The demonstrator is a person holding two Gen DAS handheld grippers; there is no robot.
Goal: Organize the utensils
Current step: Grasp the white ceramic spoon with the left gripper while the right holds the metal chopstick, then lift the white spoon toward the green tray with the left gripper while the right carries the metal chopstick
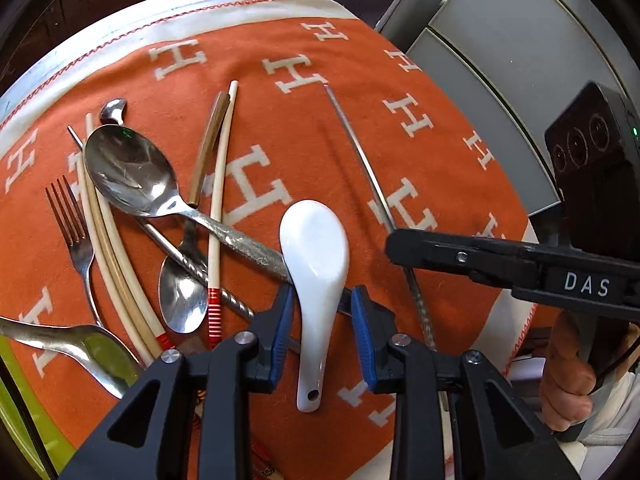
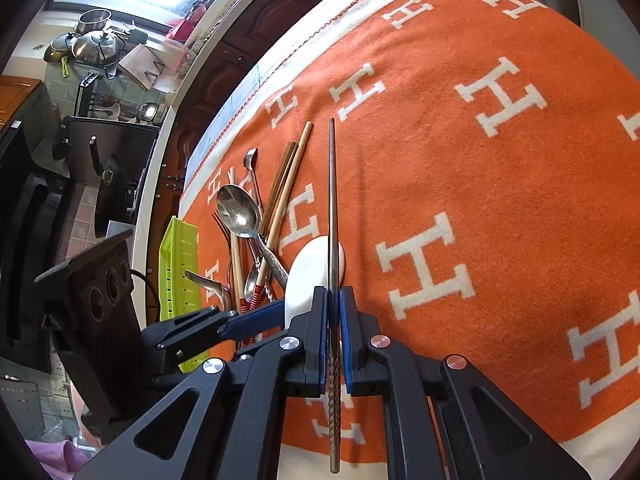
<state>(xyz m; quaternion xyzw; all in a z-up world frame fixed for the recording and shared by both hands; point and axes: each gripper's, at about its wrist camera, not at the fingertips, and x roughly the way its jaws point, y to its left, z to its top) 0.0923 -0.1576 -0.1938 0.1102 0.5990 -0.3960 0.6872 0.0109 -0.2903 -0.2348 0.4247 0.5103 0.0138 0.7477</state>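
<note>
A white ceramic spoon (image 1: pixel 314 264) lies on the orange cloth (image 1: pixel 280 140). My left gripper (image 1: pixel 322 304) is open, its blue pads on either side of the spoon's handle without touching it. My right gripper (image 2: pixel 332 300) is shut on a metal chopstick (image 2: pixel 331 200), which points away along the fingers. That chopstick shows in the left wrist view (image 1: pixel 360 152), with the right gripper (image 1: pixel 394 246) on it. A pile of utensils lies to the left: a large steel spoon (image 1: pixel 128 172), a fork (image 1: pixel 70 216), cream chopsticks (image 1: pixel 220 180) and a small spoon (image 1: pixel 182 292).
A lime green plastic basket (image 2: pixel 178 264) stands at the cloth's left edge, past the pile. The cloth's white border and the table edge (image 1: pixel 120 20) run along the far side. A grey cabinet (image 1: pixel 500 60) stands beyond the table at the right.
</note>
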